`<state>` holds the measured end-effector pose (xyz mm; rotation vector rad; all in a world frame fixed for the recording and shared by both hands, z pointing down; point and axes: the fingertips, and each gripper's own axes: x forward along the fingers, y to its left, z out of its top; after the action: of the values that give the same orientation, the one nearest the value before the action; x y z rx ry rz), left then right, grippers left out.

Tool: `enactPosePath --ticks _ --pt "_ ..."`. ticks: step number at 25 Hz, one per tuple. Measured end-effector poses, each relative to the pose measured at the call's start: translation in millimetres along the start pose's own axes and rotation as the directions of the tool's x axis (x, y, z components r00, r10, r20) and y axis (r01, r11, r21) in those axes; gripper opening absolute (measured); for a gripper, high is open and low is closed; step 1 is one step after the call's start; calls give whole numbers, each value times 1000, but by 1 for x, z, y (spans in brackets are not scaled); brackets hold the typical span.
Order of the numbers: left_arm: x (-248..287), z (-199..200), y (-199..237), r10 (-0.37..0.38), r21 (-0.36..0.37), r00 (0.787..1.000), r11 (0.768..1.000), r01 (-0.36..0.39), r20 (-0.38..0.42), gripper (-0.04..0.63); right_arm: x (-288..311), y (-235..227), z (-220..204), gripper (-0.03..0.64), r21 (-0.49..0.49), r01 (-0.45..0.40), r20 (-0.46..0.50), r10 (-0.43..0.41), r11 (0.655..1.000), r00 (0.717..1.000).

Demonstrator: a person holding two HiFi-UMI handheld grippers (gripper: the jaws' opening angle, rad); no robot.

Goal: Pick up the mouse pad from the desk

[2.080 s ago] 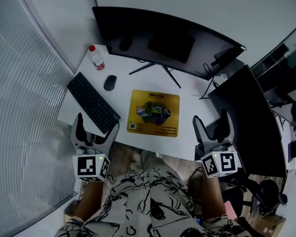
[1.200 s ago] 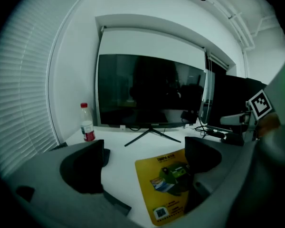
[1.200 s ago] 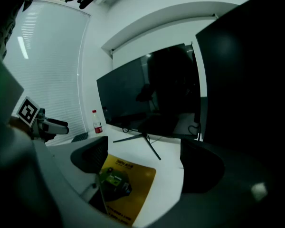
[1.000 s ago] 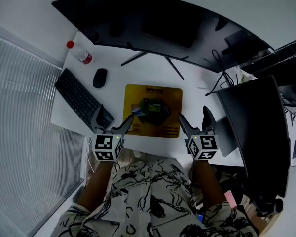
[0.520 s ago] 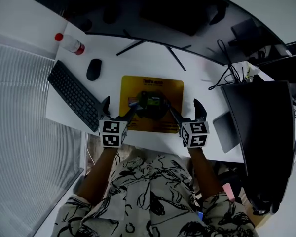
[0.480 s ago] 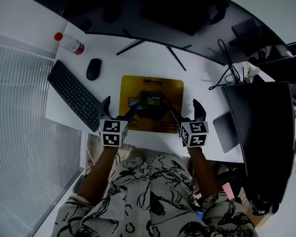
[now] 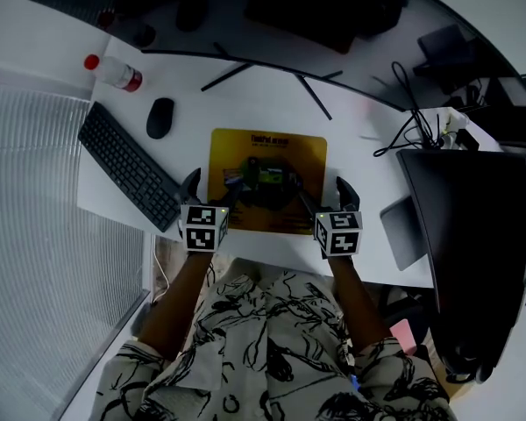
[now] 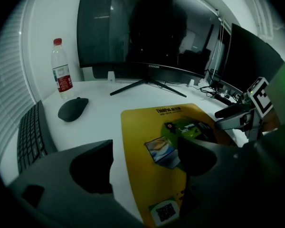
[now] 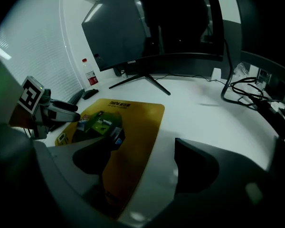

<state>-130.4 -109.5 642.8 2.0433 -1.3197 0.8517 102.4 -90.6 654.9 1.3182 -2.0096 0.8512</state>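
The yellow mouse pad lies flat on the white desk, just ahead of both grippers, its slightly longer axis running left to right and its title at the far edge. The left gripper and right gripper are equally near. Both are wide but closing, and each straddles 1 side edge without pressing on it.

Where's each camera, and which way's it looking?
Head view: on person's head, looking down at white desk; both arms show.
Left gripper view: on left hand-held gripper, facing black curved monitor; closing jaws straddle yellow rectangular mouse pad's edge.
Right gripper view: on right hand-held gripper, same way; closing jaws straddle opposite edge.
Both share mouse pad, monitor.
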Motion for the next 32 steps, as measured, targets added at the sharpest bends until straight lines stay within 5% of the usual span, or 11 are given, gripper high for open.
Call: enactPosePath --ticks 10,32 --pt "9 -13 1 69 16 992 998 -68 -101 329 2 -3 -2 385 -71 90 -7 -90 993 996" --pt "9 -12 -15 56 -7 996 998 -56 -66 175 3 16 -3 224 -87 76 -32 -79 993 996"
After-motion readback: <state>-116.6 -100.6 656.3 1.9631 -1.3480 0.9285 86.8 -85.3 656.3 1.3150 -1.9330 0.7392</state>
